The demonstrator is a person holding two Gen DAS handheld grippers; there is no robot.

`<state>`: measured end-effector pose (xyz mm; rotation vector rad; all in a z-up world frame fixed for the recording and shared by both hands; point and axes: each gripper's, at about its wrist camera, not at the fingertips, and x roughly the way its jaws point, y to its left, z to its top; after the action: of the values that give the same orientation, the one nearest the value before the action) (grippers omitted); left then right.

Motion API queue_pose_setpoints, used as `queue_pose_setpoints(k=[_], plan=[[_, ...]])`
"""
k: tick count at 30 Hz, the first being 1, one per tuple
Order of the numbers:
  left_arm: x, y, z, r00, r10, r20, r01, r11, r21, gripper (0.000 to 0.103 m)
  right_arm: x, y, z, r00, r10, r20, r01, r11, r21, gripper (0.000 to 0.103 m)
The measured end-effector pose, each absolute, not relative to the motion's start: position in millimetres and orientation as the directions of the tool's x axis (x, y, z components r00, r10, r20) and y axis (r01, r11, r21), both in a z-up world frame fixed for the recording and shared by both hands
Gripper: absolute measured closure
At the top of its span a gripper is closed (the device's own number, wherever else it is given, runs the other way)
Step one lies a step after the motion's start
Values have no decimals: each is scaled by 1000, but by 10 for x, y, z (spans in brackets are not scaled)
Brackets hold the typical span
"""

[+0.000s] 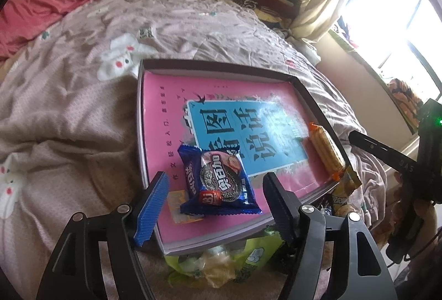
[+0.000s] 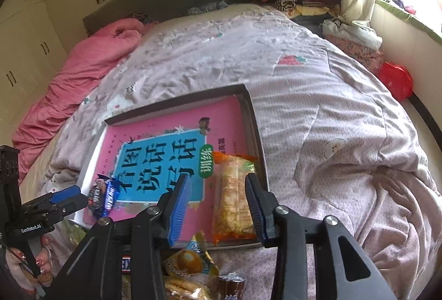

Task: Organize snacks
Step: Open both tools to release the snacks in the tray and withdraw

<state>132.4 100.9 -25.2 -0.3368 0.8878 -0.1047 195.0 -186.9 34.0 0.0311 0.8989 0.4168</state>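
From the left wrist, the left claw [image 1: 215,206] stands released, its blue pads either side of a blue Oreo packet [image 1: 218,184] without pressing it. The packet lies at the near edge of a pink book [image 1: 165,120] inside a shallow dark box [image 1: 309,95] on the bed [image 1: 69,120]. A biscuit packet [image 1: 326,150] lies along the box's right edge. More snacks, among them a green bag [image 1: 248,258], sit on the bed below the box's near edge.

From the right wrist, the right claw [image 2: 218,203] is likewise released, its pads flanking the biscuit packet [image 2: 233,197] (no pinch visible). An egg-yolk pastry packet [image 2: 190,258] waits just outside the near edge.

Both snacks look freshly placed; next, I judge, each claw must lift clear and pick up a loose packet.
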Motion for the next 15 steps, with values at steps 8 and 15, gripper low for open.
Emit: queue_pose_setpoints(k=[8,15], plan=[[1160,1045,-51,675,-180,-715,-49,957,-287,30,1850,-1921,467,583,378,-719,-342,917,205,55],[1031,1143,88,708,-152,-689,-68,957,-280,30,1760,-1961,555,603,383,-699,-348,916,202,50]])
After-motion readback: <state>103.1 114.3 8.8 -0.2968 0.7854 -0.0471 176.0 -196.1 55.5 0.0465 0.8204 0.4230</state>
